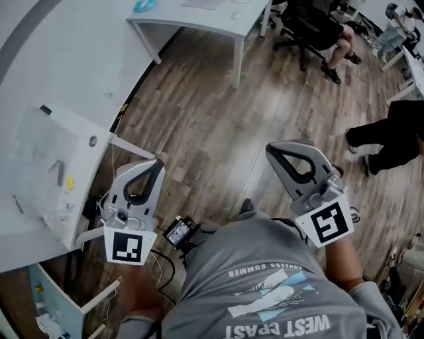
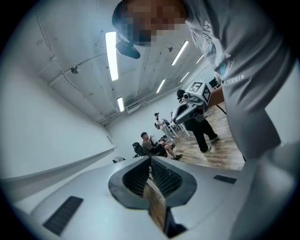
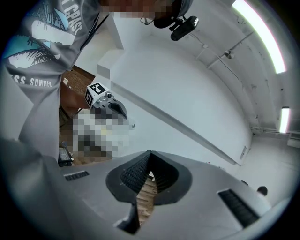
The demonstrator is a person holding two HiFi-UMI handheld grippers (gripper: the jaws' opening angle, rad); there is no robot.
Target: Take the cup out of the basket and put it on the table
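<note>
No cup shows in any view. A clear plastic bin (image 1: 46,165) with small items sits on the white table (image 1: 73,73) at the left; I cannot tell whether it is the basket. My left gripper (image 1: 156,163) is held at chest height beside that table's corner, above the wooden floor. Its jaws are shut and empty, meeting at the tip (image 2: 150,159). My right gripper (image 1: 270,149) is raised to the right, also over the floor. It is shut with nothing between the jaws (image 3: 150,153). Each gripper view looks up at the ceiling and the other gripper.
A second white desk (image 1: 199,20) stands at the top. A person sits on a black office chair (image 1: 318,30) at the upper right, and another person (image 1: 391,136) stands at the right edge. A small device with cables (image 1: 179,232) lies by my feet.
</note>
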